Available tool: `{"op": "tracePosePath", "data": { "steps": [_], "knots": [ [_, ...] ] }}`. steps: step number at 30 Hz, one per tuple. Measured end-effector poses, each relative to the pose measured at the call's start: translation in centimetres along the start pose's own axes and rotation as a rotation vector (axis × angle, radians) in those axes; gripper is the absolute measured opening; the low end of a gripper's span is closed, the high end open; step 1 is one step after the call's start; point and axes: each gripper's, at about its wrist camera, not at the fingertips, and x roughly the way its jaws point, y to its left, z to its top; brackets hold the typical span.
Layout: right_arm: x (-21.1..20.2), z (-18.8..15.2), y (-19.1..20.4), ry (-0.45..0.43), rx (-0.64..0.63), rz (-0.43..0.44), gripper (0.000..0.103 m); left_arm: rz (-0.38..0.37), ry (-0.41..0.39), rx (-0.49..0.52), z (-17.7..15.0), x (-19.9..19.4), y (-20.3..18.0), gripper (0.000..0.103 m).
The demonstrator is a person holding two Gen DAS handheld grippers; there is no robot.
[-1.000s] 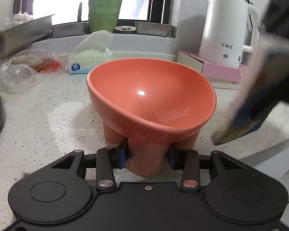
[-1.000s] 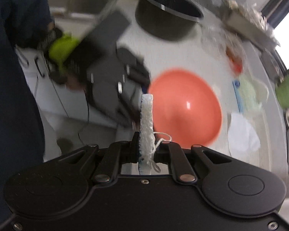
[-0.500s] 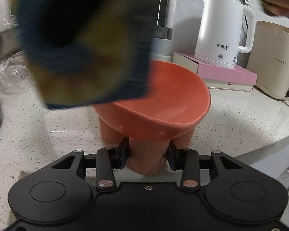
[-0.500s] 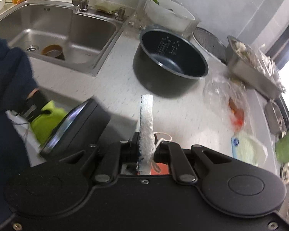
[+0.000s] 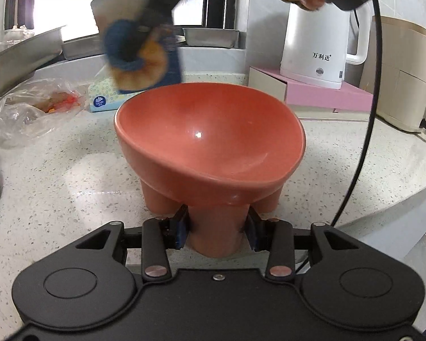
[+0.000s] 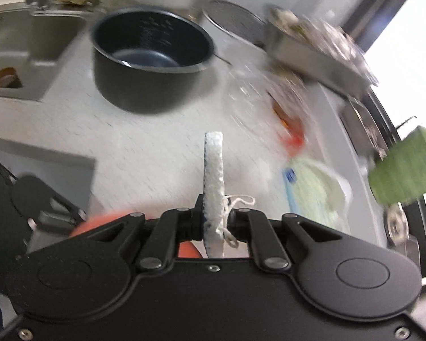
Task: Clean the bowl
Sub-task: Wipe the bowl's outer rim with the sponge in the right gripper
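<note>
A coral bowl [image 5: 210, 142] on stubby legs stands on the speckled counter. My left gripper [image 5: 217, 227] is shut on its front leg, one blue pad on each side. My right gripper [image 6: 214, 221] is shut on a cleaning pad [image 6: 213, 176], seen edge-on as a white strip with a loose string. In the left wrist view that pad [image 5: 139, 54] shows a blue and tan face, blurred, hanging in the air above and behind the bowl's left rim, apart from it. In the right wrist view only an orange sliver of the bowl [image 6: 99, 221] shows.
A black pot [image 6: 150, 56] and a sink [image 6: 14, 51] lie to the left. Behind the bowl are a tissue pack [image 5: 105, 99], a plastic bag [image 5: 28, 108], a white kettle [image 5: 318, 42] on a pink box [image 5: 321, 93], and a black cable [image 5: 366, 113].
My right gripper swept the pad from the right side, across above the bowl, to up behind its left rim. The left gripper kept its hold on the leg and stayed put.
</note>
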Motion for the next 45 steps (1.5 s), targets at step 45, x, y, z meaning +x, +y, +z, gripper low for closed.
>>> {"op": "tracePosePath", "data": {
  "steps": [45],
  "knots": [
    [-7.2,-2.3,10.2,-0.112,-0.112,0.252,0.011,0.007,-0.018,-0.003,-0.4,-0.2,0.1,0.039]
  ]
}}
